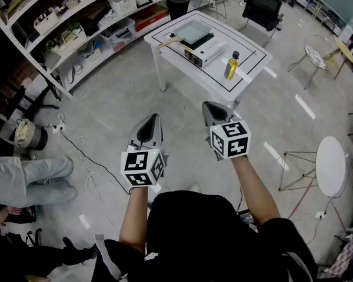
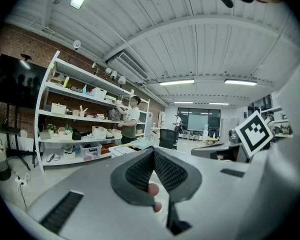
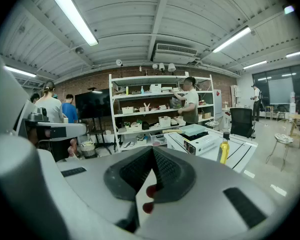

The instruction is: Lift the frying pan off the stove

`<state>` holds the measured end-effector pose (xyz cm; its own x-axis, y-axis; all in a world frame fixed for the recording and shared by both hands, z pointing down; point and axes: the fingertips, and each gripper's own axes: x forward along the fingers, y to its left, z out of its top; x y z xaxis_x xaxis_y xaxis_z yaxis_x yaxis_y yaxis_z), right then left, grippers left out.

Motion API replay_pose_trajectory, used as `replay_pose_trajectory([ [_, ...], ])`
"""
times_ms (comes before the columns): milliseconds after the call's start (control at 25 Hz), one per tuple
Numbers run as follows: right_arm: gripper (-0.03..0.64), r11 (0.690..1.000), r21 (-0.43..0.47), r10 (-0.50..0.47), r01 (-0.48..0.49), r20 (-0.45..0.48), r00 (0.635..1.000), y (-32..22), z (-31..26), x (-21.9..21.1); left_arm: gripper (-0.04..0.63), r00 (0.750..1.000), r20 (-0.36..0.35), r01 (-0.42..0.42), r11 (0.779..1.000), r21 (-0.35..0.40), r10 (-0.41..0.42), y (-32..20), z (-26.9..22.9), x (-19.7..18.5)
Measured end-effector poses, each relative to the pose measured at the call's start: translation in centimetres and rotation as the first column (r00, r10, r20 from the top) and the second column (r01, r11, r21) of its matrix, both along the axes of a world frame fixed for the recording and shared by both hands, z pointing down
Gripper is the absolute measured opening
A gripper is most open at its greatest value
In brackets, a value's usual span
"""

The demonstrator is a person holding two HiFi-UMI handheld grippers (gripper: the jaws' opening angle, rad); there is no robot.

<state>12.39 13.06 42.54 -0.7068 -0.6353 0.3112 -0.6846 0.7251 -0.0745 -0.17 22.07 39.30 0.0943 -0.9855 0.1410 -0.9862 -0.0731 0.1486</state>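
The frying pan [image 1: 193, 33] is square and pale green with a wooden handle [image 1: 167, 41]. It rests on a white portable stove [image 1: 205, 53] on the white table [image 1: 247, 51], far ahead of me. In the right gripper view the frying pan [image 3: 196, 130] sits on the stove [image 3: 202, 143], well beyond the jaws. My left gripper [image 1: 150, 120] and right gripper [image 1: 211, 106] hang side by side over bare floor, well short of the table. Both are shut with nothing between the jaws, as seen at the left gripper [image 2: 153, 152] and right gripper [image 3: 152, 149].
A yellow oil bottle [image 1: 231, 65] stands on the table's near corner. Shelving [image 1: 76, 16] with boxes runs along the left, and a person [image 3: 191, 104] stands at it. A black chair [image 1: 262, 7], a round white table [image 1: 331, 164] and cables on the floor [image 1: 76, 140] lie around.
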Motion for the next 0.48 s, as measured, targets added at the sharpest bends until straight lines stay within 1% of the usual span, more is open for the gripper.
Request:
replay_pose_trajectory([
  [240, 0.002, 0.999, -0.033, -0.007, 0.008, 0.016, 1.000, -0.2, 0.7, 1.0, 0.008, 1.000, -0.001, -0.002, 1.000, -0.006, 0.002, -0.3, 0.5, 1.2],
  [480, 0.002, 0.999, -0.050, -0.015, 0.016, 0.008, 1.000, -0.5, 1.3, 1.4, 0.008, 1.000, -0.001, -0.005, 1.000, -0.028, 0.005, -0.7, 1.1, 2.0],
])
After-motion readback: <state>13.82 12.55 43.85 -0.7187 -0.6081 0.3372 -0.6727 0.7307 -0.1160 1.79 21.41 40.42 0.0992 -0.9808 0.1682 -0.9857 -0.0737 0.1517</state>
